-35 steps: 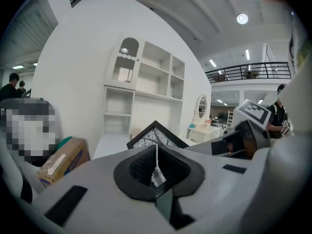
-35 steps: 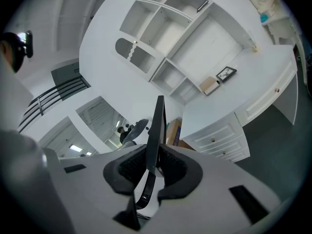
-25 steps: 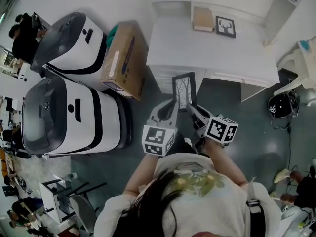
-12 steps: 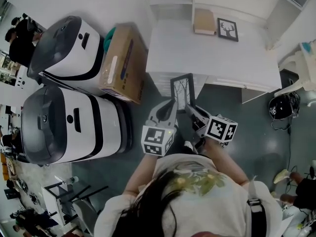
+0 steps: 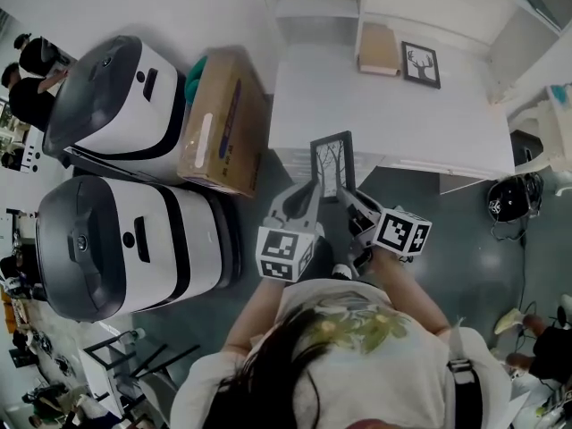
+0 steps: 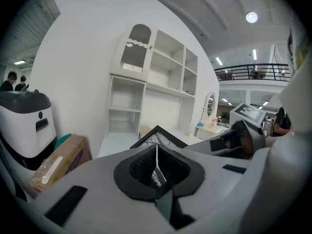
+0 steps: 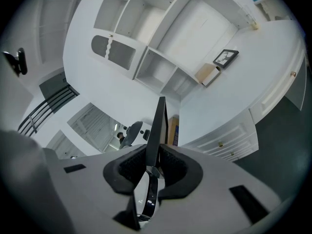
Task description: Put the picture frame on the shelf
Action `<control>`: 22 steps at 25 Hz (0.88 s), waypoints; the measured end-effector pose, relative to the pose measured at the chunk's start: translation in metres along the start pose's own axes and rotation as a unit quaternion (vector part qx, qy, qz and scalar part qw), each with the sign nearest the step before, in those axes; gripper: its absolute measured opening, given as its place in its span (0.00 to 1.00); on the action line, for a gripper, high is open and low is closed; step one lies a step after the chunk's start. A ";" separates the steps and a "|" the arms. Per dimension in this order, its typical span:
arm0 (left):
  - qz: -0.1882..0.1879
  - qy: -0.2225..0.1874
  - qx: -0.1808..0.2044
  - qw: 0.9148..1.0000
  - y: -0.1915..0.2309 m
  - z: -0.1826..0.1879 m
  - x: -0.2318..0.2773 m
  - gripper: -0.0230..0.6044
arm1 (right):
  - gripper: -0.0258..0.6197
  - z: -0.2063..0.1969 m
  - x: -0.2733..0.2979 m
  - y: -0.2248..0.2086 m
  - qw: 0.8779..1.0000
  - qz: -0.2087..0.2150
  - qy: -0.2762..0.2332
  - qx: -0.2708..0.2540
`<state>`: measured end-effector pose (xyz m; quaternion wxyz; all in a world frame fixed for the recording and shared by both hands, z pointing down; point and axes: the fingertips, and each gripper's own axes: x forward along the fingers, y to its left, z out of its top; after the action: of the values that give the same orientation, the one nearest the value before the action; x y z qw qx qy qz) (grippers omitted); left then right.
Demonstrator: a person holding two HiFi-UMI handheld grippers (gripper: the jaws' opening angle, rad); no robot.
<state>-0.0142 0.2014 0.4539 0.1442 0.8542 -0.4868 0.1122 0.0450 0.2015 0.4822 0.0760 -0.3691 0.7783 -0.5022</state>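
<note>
A black picture frame (image 5: 332, 162) with a bare-tree print stands upright in front of me, held by its lower edge between both grippers. My left gripper (image 5: 313, 189) is shut on its lower left part, with the frame's corner (image 6: 158, 134) rising above the jaws. On its lower right part my right gripper (image 5: 344, 195) is shut, and the frame (image 7: 157, 126) shows edge-on there. The frame's top overlaps the front edge of a white counter (image 5: 384, 105). White open shelves (image 5: 308, 7) rise behind the counter and stand empty (image 6: 124, 111).
A deer-print frame (image 5: 420, 64) and a tan box (image 5: 379, 48) sit at the counter's back. A cardboard box (image 5: 223, 119) and two large white-and-black machines (image 5: 125, 79) stand at left. A black helmet (image 5: 509, 195) lies on the floor at right. People are at the far left.
Both grippers keep their hold on the frame. It has come slightly nearer the counter, its top now over the front edge.
</note>
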 end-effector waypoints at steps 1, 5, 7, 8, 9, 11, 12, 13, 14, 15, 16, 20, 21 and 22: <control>-0.001 0.000 0.000 1.000 0.004 0.002 0.004 0.10 | 0.18 0.004 0.005 0.000 1.000 -0.001 -0.001 0.000; -0.008 -0.002 0.003 1.000 0.019 0.012 0.017 0.10 | 0.18 0.017 0.024 -0.001 1.000 -0.003 -0.006 0.005; -0.010 -0.002 0.004 1.000 0.027 0.016 0.022 0.10 | 0.18 0.022 0.034 0.000 1.000 -0.004 -0.009 0.007; -0.011 -0.003 0.004 1.000 0.031 0.018 0.024 0.10 | 0.18 0.024 0.039 0.001 1.000 -0.004 -0.010 0.008; -0.012 -0.003 0.004 1.000 0.035 0.020 0.026 0.10 | 0.18 0.027 0.043 0.001 1.000 -0.004 -0.011 0.008; -0.014 -0.006 0.005 1.000 0.042 0.024 0.029 0.10 | 0.18 0.031 0.050 0.002 1.000 -0.004 -0.015 0.007; -0.015 -0.007 0.006 1.000 0.046 0.026 0.030 0.10 | 0.18 0.033 0.053 0.003 1.000 -0.005 -0.018 0.006; -0.016 -0.009 0.007 1.000 0.049 0.027 0.032 0.10 | 0.18 0.035 0.056 0.003 1.000 -0.006 -0.020 0.006; -0.017 -0.009 0.008 1.000 0.052 0.028 0.033 0.10 | 0.18 0.036 0.059 0.003 1.000 -0.007 -0.021 0.007; -0.018 -0.010 0.008 1.000 0.055 0.029 0.034 0.10 | 0.18 0.035 0.061 0.002 1.000 -0.008 -0.022 0.009; -0.020 -0.010 0.008 1.000 0.057 0.029 0.034 0.10 | 0.18 0.035 0.064 0.002 1.000 -0.009 -0.022 0.011; -0.028 -0.014 0.014 0.999 0.066 0.032 0.038 0.10 | 0.18 0.035 0.071 0.000 0.999 -0.013 -0.029 0.017; -0.031 -0.015 0.015 0.999 0.067 0.033 0.039 0.10 | 0.18 0.035 0.072 -0.001 0.999 -0.014 -0.032 0.019; -0.033 -0.015 0.016 0.999 0.068 0.033 0.040 0.10 | 0.18 0.035 0.073 -0.001 0.999 -0.014 -0.035 0.022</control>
<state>-0.0513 0.1251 0.4456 0.1270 0.8734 -0.4588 0.1024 0.0105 0.1284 0.4842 0.1042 -0.3960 0.7586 -0.5068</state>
